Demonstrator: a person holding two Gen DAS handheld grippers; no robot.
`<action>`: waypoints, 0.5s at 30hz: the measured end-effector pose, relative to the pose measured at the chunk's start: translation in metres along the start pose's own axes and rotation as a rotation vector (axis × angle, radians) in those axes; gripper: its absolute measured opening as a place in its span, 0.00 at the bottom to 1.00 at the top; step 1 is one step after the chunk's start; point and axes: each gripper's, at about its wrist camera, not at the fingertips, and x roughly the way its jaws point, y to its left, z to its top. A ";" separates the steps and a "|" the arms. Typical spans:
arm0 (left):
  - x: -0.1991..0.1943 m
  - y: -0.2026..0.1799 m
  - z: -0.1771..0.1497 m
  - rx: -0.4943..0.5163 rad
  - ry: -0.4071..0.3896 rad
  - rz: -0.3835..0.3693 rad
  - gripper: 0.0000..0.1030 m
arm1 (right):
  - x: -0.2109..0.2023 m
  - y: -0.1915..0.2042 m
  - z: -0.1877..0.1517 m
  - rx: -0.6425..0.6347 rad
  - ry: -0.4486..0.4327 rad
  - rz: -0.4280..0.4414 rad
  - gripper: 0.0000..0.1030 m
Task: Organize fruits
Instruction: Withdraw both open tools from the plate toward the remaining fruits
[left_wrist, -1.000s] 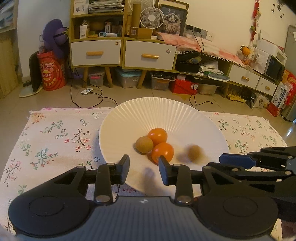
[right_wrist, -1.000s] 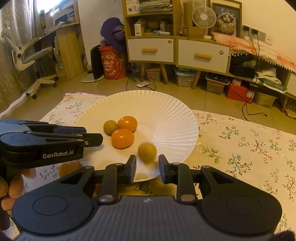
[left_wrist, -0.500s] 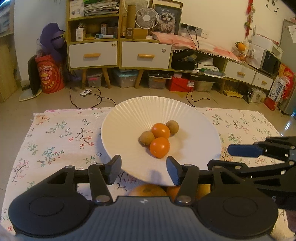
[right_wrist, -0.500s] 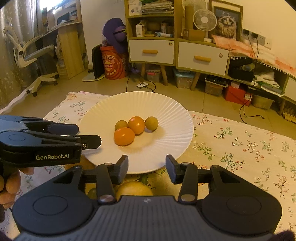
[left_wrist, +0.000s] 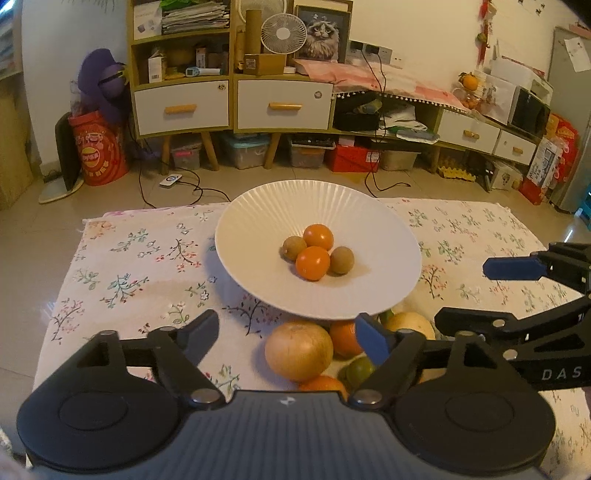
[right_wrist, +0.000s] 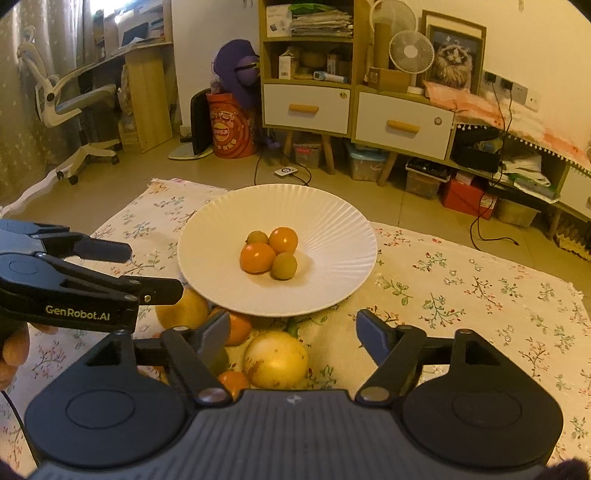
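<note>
A white ribbed plate (left_wrist: 258, 206) (right_wrist: 332, 221) on the floral cloth holds two oranges (left_wrist: 312, 263) (right_wrist: 257, 257) and two small brown fruits (left_wrist: 341, 260) (right_wrist: 284, 266), all touching in a cluster. More fruit lies on the cloth in front of the plate: a large pale yellow fruit (left_wrist: 298, 350) (right_wrist: 276, 359), oranges (left_wrist: 343, 338) (right_wrist: 238, 328) and a green fruit (left_wrist: 360, 370). My left gripper (left_wrist: 291, 338) is open and empty above this pile. My right gripper (right_wrist: 293, 332) is open and empty over the same pile, and shows at the right of the left wrist view (left_wrist: 517, 291).
The floral cloth (left_wrist: 140, 266) covers a low surface, with its far edge just behind the plate. Beyond it are floor, cables, a cabinet with drawers (left_wrist: 232, 103) and an office chair (right_wrist: 66, 99). The left gripper shows at the left of the right wrist view (right_wrist: 144, 271).
A small brown fruit rolled across the plate and settled against the oranges. Both grippers drew back from the plate and opened wider, bringing the fruit pile on the cloth into view.
</note>
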 end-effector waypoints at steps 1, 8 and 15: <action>-0.002 0.000 -0.002 0.003 0.001 -0.001 0.69 | -0.002 0.001 -0.001 -0.005 0.000 0.000 0.74; -0.010 -0.001 -0.011 0.033 0.021 0.016 0.79 | -0.011 0.006 -0.009 -0.034 -0.002 0.000 0.85; -0.014 0.000 -0.024 0.051 0.033 0.043 0.86 | -0.014 0.011 -0.016 -0.066 0.008 -0.023 0.94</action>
